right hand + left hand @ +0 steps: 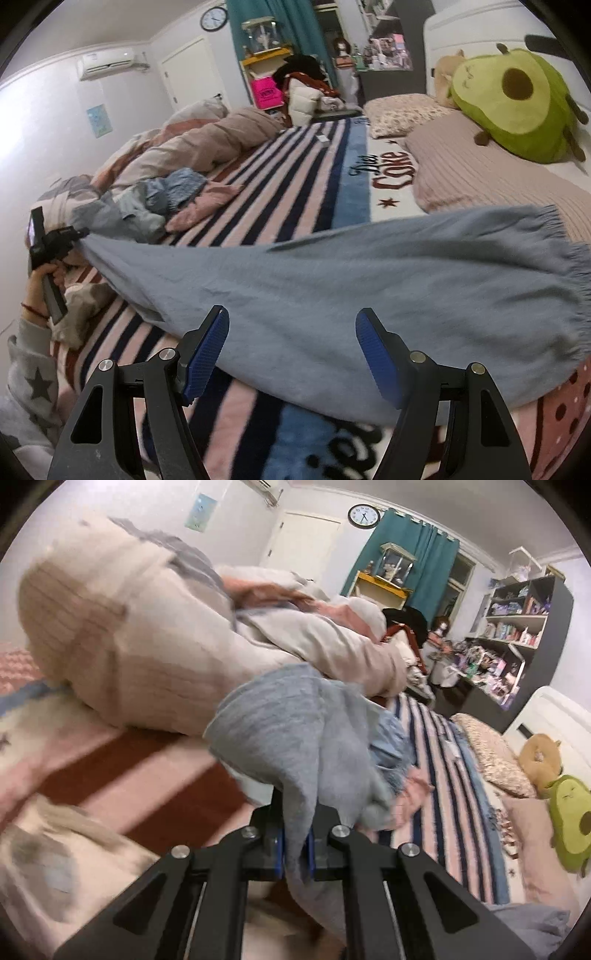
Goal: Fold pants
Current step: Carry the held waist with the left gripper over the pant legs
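Pants (332,288) hang stretched over the bed (295,177) because the left hand-held gripper (295,843) pinches one end and lifts; the right hand-held gripper (291,354) waits, jaws apart.

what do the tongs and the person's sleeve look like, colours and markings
Both tongs are black, angular frames with cut-out slots and round silver bolts; the fingers carry blue textured pads. The left tongs sit on a black handle with a small screen at the back. The sleeve is light grey with dark grey stars, and a thin red string circles the wrist.
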`<state>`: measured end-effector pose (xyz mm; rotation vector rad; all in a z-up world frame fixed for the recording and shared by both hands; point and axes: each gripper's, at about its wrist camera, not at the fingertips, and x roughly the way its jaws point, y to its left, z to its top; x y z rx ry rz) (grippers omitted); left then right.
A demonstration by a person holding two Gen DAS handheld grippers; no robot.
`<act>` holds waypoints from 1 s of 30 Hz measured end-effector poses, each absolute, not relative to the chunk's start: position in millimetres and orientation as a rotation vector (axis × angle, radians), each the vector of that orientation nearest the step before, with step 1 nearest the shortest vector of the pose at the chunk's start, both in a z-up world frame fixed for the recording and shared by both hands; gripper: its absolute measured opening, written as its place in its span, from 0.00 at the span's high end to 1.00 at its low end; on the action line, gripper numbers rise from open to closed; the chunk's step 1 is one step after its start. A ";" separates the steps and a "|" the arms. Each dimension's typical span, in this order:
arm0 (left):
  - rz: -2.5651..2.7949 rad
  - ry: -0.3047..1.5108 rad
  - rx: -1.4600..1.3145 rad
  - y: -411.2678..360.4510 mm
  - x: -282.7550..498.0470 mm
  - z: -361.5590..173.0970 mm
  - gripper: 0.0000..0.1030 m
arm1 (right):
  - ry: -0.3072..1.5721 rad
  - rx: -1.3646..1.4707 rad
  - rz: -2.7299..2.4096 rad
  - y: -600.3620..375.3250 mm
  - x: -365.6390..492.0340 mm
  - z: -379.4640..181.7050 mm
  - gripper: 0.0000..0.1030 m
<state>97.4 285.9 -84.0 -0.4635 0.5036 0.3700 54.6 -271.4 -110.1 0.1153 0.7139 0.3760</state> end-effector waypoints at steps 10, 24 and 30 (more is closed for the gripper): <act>0.229 0.485 -0.337 241.6 96.8 -52.7 0.94 | 0.695 0.121 0.426 -254.4 32.4 -102.7 0.34; -0.283 0.681 -0.051 -4.4 137.3 -103.4 0.94 | 0.660 0.201 0.383 -306.4 5.4 -105.2 0.34; -0.344 0.835 -0.036 -44.2 143.3 -153.4 0.92 | 0.677 0.220 0.343 -326.2 -0.2 -109.7 0.34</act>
